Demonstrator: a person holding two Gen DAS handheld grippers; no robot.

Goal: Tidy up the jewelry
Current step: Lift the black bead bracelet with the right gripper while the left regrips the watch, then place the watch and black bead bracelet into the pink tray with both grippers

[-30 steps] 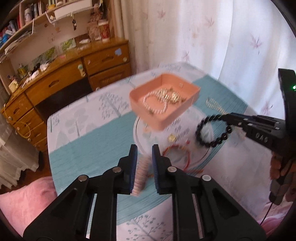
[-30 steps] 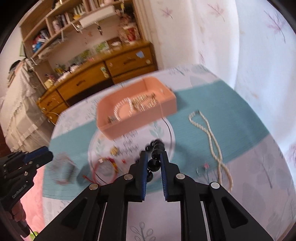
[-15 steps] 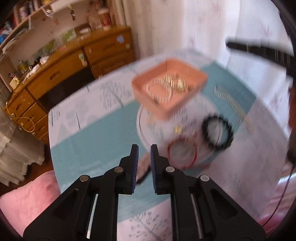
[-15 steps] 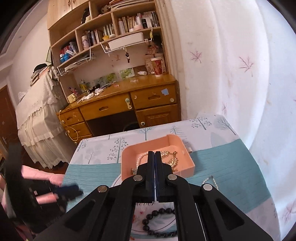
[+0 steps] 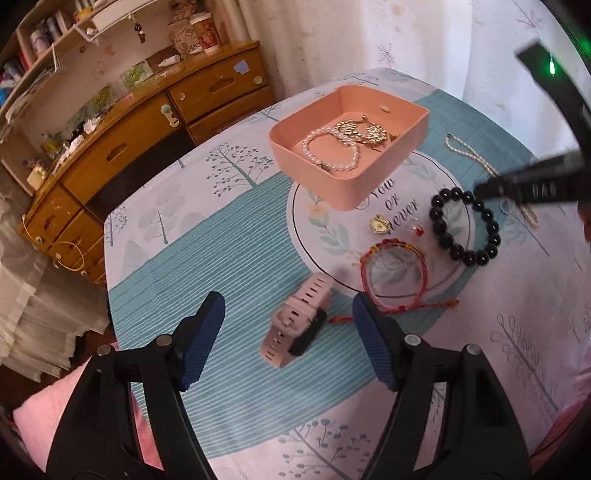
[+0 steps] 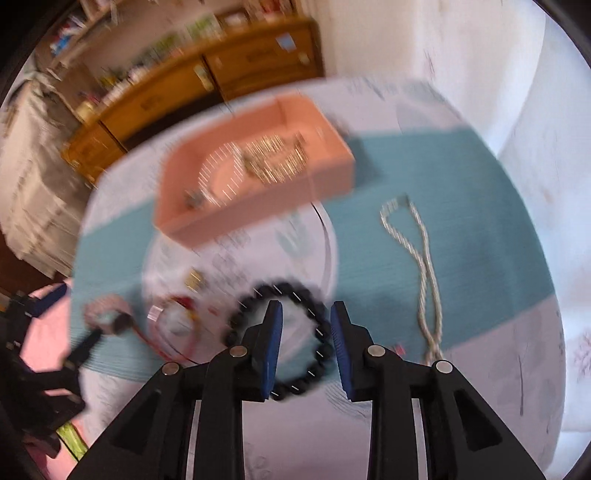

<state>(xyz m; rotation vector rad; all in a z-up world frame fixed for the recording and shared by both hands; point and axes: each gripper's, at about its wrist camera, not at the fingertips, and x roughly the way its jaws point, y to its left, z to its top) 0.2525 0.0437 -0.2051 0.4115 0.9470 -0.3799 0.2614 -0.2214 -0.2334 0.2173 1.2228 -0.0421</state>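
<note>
A pink tray [image 5: 354, 184] holds a pearl bracelet [image 5: 330, 149] and gold jewelry [image 5: 360, 133]. My left gripper [image 5: 288, 339] is open and empty just above a pink watch [image 5: 295, 325] lying on the tablecloth. My right gripper [image 6: 304, 347] is open and empty over a black bead bracelet [image 6: 280, 339], which lies on the table and also shows in the left wrist view [image 5: 465, 225]. A red cord bracelet [image 5: 393, 273], a gold charm [image 5: 380, 224] and a long pearl necklace [image 6: 421, 266] lie loose on the cloth.
A round table [image 5: 203, 229] with a teal and white cloth carries everything. A wooden desk with drawers [image 5: 129, 147] and shelves stands behind it. A white curtain [image 5: 424, 33] hangs at the right. A pink cushion [image 5: 44, 406] lies at the lower left.
My left gripper opened and let go of the pink watch, which now lies on the cloth. My right gripper released the black bracelet onto the table, rose, then came down open over it.
</note>
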